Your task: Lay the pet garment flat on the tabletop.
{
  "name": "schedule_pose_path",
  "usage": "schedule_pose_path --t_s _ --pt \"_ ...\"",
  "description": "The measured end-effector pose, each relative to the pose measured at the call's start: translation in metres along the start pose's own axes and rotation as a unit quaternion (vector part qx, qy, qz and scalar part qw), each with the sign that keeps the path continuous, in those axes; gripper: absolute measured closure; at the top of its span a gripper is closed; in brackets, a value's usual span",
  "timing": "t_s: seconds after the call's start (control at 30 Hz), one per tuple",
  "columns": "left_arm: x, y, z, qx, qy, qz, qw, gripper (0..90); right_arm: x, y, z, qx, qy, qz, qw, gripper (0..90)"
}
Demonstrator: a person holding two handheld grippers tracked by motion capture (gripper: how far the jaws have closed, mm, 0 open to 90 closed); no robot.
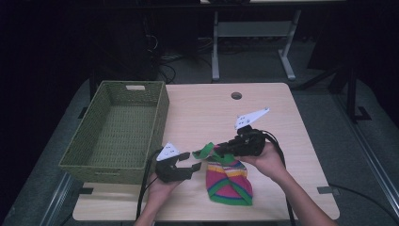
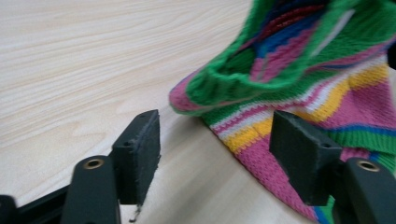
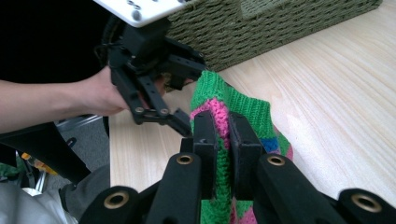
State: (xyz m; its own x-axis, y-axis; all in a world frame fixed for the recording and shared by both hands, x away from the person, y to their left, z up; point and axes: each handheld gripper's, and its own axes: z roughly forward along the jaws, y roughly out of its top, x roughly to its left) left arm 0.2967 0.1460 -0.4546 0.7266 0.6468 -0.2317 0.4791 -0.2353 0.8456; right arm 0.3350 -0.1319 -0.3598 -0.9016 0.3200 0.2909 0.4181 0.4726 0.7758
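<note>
Meanwhile, right gripper jaws clamped on striped sock, left gripper jaws apart beside it.

One striped sock, one woven basket, one table, two grippers.

The knitted sock is striped in pink, green, yellow, white and blue, with a green cuff. The woven basket is olive green. The surface is pale wood grain. Both the left tool and the right tool are black, each with a white three-cornered plate.
</note>
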Motion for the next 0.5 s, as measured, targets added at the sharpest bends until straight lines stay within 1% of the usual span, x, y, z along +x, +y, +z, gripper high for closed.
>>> schedule_pose_path --t_s 0.1,0.13,0.17,0.2,0.23,0.27,0.33,0.4,0.47,0.5 --pt "0.002 0.001 0.004 0.001 0.001 -0.001 1.0 37.8 -0.001 0.0 -0.001 -0.002 0.001 0.0 1.0 82.9" --pt "0.004 0.002 0.008 -0.001 -0.006 -0.008 0.9999 37.2 -0.001 -0.001 -0.002 -0.002 0.004 0.003 1.0 82.9" --pt "0.004 0.002 0.008 -0.001 -0.006 -0.008 0.9999 37.0 -0.001 -0.001 -0.002 -0.002 0.004 0.003 1.0 82.9" --pt "0.006 0.003 0.012 0.0 -0.01 -0.009 0.9999 37.0 -0.001 -0.001 -0.002 -0.002 0.006 0.002 1.0 82.8" --pt "0.006 0.003 0.012 0.0 -0.01 -0.009 0.9999 37.3 -0.001 -0.001 -0.002 -0.002 0.006 0.002 1.0 82.8" --pt "0.006 0.003 0.015 0.001 -0.01 -0.004 0.9999 38.3 -0.001 -0.001 -0.002 -0.001 0.007 0.002 1.0 82.8" --pt "0.005 0.003 0.019 0.012 -0.006 0.001 0.9999 42.2 -0.001 -0.001 -0.002 -0.001 0.007 0.002 1.0 82.8" --pt "0.004 0.003 0.021 0.019 -0.006 0.008 0.9998 47.5 -0.001 -0.001 -0.002 -0.001 0.007 0.0 1.0 82.8" --pt "0.003 0.004 0.022 0.019 -0.003 0.008 0.9998 53.7 -0.002 -0.001 -0.003 -0.002 0.008 0.0 1.0 82.8" --pt "0.003 0.004 0.022 0.018 0.005 0.008 0.9998 57.5 -0.002 -0.001 -0.003 -0.002 0.008 0.0 1.0 82.8"
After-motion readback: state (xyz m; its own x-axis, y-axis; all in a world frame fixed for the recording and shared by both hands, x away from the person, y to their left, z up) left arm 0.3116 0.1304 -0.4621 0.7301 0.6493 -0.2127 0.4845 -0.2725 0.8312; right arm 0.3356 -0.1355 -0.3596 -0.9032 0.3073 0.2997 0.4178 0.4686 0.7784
